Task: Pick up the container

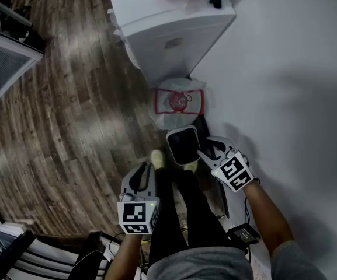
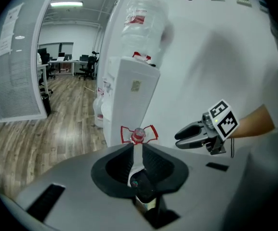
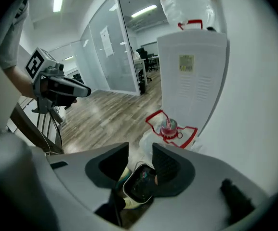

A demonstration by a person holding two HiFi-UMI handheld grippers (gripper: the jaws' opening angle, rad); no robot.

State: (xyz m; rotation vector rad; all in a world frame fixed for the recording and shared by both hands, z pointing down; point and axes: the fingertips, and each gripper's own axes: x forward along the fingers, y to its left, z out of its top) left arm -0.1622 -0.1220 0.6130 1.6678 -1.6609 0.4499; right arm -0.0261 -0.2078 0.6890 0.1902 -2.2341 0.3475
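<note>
The container (image 1: pixel 183 144) is a dark, rounded-corner tub with a pale rim, low down just beyond the person's shoes. My right gripper (image 1: pixel 208 147) hangs at its right edge with the jaws wide apart. In the right gripper view the container (image 3: pixel 139 182) shows below the gap of the right gripper (image 3: pixel 141 155), and no pad presses on it. My left gripper (image 1: pixel 143 169) hovers to the left, apart from the container. In its own view the left gripper (image 2: pixel 136 150) has its jaws a thin slit apart, with the container (image 2: pixel 141 184) seen beneath them.
A white water dispenser (image 1: pixel 168 28) stands against the white wall ahead. A clear water bottle with a red handle (image 1: pixel 179 101) lies on the floor at its foot. Wood flooring (image 1: pixel 69 109) spreads to the left. The person's legs and yellowish shoe (image 1: pixel 156 157) are directly below.
</note>
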